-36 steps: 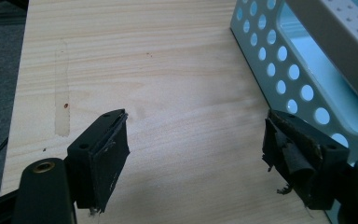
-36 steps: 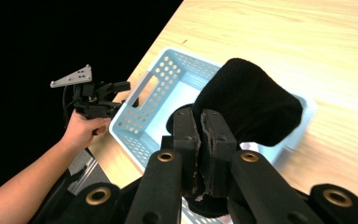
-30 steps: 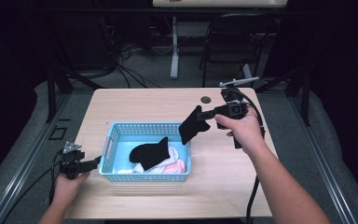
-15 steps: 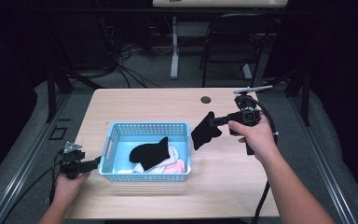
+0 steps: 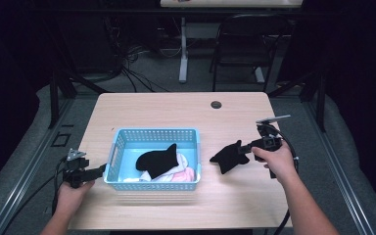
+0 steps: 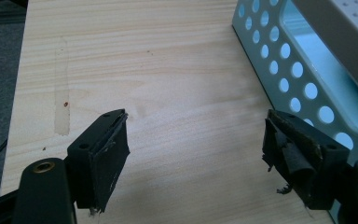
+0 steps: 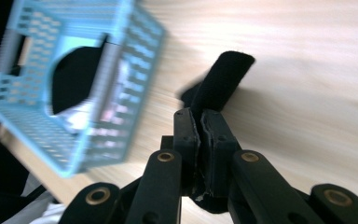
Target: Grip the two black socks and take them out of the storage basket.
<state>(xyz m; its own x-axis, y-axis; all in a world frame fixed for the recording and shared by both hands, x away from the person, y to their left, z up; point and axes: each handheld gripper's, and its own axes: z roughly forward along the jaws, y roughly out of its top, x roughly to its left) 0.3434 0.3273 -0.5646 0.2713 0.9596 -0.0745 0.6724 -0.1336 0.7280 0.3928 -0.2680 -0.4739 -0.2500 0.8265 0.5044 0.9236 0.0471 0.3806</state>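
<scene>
A pale wooden table (image 5: 166, 110) with a light grain stands on a grey floor (image 5: 352, 161) in a dim room. A small dark round grommet (image 5: 216, 105) sits in the tabletop near its far edge, right of centre. A faint rectangular stain (image 6: 61, 88) marks the wood near the table's left edge, with a tiny dark speck beside it. Beyond the table stands a black chair (image 5: 240, 46) with a dark seat and thin metal legs. A white table leg (image 5: 183, 49) rises next to it, and black cables (image 5: 137, 73) lie tangled on the floor at the back left. Black frame struts (image 5: 58, 85) flank the table on both sides.
</scene>
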